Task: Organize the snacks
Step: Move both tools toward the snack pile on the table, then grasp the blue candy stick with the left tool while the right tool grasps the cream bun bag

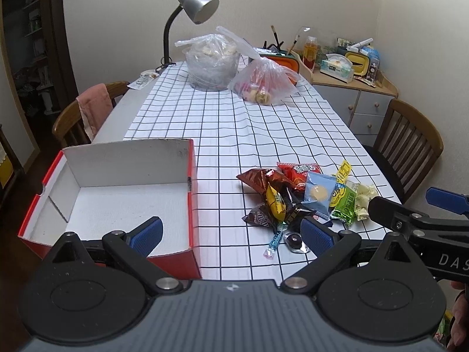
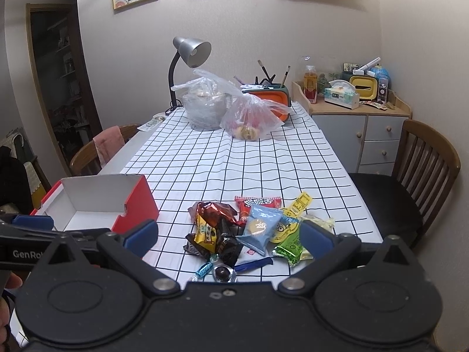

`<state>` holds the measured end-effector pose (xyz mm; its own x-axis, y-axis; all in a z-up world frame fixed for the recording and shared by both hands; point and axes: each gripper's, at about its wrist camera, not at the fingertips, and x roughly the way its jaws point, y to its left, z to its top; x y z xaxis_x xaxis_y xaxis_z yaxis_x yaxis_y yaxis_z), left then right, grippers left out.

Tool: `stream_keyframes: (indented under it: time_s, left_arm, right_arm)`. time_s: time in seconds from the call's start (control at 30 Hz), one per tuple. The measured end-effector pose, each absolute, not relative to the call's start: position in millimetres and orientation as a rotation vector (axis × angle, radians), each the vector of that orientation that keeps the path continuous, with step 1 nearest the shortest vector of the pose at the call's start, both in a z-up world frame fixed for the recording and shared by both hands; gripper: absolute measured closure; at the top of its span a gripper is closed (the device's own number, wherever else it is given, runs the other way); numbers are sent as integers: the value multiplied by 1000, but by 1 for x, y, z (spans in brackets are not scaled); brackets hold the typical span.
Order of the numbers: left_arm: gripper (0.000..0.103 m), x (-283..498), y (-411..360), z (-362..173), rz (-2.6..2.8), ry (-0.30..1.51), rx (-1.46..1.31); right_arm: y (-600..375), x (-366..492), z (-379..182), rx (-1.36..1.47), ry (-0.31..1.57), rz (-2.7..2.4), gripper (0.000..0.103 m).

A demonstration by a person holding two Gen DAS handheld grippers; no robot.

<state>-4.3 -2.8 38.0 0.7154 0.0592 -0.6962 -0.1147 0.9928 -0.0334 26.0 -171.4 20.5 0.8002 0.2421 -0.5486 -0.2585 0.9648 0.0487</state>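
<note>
A pile of snack packets (image 1: pixel 304 196) (image 2: pixel 255 228) lies on the checked tablecloth near the front edge: a light blue packet (image 1: pixel 318 193) (image 2: pixel 259 226), brown and red bags, a yellow one, a green one (image 2: pixel 288 248), small wrapped candies. To its left sits a red box with a white inside (image 1: pixel 117 199) (image 2: pixel 96 205), holding nothing. My left gripper (image 1: pixel 231 234) hovers open over the gap between box and pile. My right gripper (image 2: pixel 228 236) hangs open just in front of the pile, and it shows at the right edge of the left wrist view (image 1: pixel 425 214).
At the far end of the table (image 1: pixel 123 108) stand two clear plastic bags of food (image 1: pixel 237 67) (image 2: pixel 231 108), a grey desk lamp (image 1: pixel 193 8) and an orange container (image 2: pixel 275 96). Wooden chairs (image 1: pixel 407 146) (image 2: pixel 425 158) flank the table; a cabinet (image 2: pixel 360 135) stands at the back right.
</note>
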Motion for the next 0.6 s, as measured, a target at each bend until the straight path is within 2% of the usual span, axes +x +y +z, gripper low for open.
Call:
stream_keyframes:
  time_s: [0.6]
  left_arm:
    - [3,63,-33,-17,48,916,-91]
  right_arm:
    - [-239,94,-26,-104,703,274,5]
